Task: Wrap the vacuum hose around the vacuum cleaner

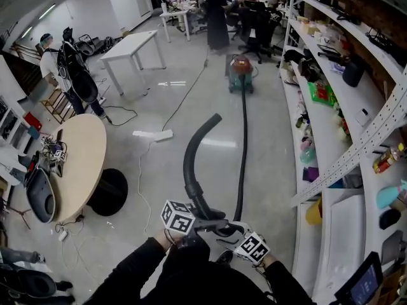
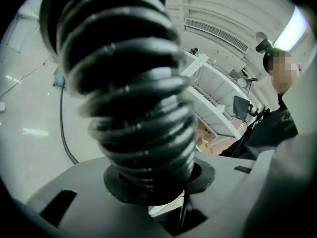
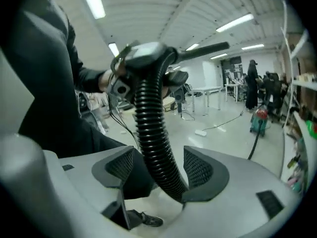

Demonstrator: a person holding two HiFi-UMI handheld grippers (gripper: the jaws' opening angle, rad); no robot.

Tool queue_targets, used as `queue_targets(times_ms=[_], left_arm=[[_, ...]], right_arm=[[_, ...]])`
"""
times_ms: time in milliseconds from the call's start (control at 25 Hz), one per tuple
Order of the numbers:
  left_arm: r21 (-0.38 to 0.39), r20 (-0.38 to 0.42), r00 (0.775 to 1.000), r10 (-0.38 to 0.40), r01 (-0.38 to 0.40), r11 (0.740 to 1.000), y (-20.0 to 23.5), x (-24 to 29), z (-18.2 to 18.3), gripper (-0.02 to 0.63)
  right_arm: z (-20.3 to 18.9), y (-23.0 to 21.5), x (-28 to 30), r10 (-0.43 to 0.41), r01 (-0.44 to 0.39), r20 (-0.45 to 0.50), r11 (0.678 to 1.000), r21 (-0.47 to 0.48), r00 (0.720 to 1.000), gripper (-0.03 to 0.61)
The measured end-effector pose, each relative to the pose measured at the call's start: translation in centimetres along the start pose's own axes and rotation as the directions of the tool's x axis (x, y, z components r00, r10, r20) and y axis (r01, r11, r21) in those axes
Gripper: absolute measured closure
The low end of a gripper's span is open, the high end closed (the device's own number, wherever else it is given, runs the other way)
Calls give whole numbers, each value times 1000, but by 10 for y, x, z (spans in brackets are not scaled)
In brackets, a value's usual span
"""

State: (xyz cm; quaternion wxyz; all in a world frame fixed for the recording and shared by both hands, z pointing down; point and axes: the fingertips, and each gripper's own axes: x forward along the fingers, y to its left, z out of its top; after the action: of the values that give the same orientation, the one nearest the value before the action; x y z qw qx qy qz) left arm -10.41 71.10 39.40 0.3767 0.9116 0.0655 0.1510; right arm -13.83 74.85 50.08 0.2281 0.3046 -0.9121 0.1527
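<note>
The red and green vacuum cleaner [image 1: 240, 74] stands far off on the floor; it also shows small in the right gripper view [image 3: 258, 119]. Its black ribbed hose [image 1: 242, 151] runs along the floor toward me, then arcs up in front of me [image 1: 191, 164]. My left gripper [image 1: 206, 220] is shut on the hose, whose ribs [image 2: 133, 98] fill the left gripper view. Just below it, my right gripper [image 3: 158, 170] stands open: the hose [image 3: 151, 128] passes between its pads and leans on the right one, with a gap at the left pad.
A round wooden table [image 1: 82, 164] stands at my left, and long white shelves [image 1: 331, 126] full of items line the right. A white power strip [image 1: 152, 134] and cables lie on the floor. A white table [image 1: 130, 46] and people are farther back.
</note>
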Motion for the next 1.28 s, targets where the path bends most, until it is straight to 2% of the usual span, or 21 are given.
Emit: queue_targets(times_ms=[80,120,200,280,440,520,600,720,800,880,960,1040,1160,1200,1280], left_arm=[[-11,-13,999,-45,45,999,-5,5,10,454],[-20,-14,998,-61,61,998,-4,6,16,454],[-44,-12,996,-86,85,995,4,5,30,453],[-77,0,995,-104,104,992,18,2,44,453],[-120,96,992,-76,87,989,64,-9,88,439],[-94,112,993,-40,51,994,93,-13,108,285],[-85,98,995,-18,27,996,124,-20,118,231],[-125,74,996,-46,55,991,164,-39,117,227],[-111,42,998,-45,50,993,190,-51,115,227],[2,-48,999,24,-24,1000,217,-57,102,229],[178,-143,982,121,-95,979,241,-53,85,229],[339,-196,968,156,-82,937,249,-38,73,228],[504,-237,959,156,-16,863,246,-6,67,227],[544,-246,953,174,-13,839,250,5,67,227],[592,-256,943,214,-22,806,263,22,69,228]], right_arm=[[0,-9,13,-5,0,-54,995,-99,999,276],[1,-11,18,16,-26,-71,990,-138,997,282],[6,-11,26,76,-90,-85,979,-183,994,399],[12,-17,33,119,-132,-88,978,-164,989,409],[36,-51,43,182,-181,-24,983,6,983,413],[58,-80,47,183,-185,34,977,106,983,413],[73,-109,52,156,-166,66,969,182,986,413],[81,-151,60,105,-120,66,948,295,992,414],[91,-181,63,78,-98,70,923,373,995,414],[105,-209,66,41,-79,90,879,470,995,413],[124,-240,67,-14,-63,127,812,580,992,413],[147,-273,65,-78,-74,190,727,683,979,413],[185,-318,57,-160,-142,297,609,780,941,414],[197,-330,54,-171,-168,324,588,791,930,413],[225,-348,51,-158,-228,384,581,781,910,413]])
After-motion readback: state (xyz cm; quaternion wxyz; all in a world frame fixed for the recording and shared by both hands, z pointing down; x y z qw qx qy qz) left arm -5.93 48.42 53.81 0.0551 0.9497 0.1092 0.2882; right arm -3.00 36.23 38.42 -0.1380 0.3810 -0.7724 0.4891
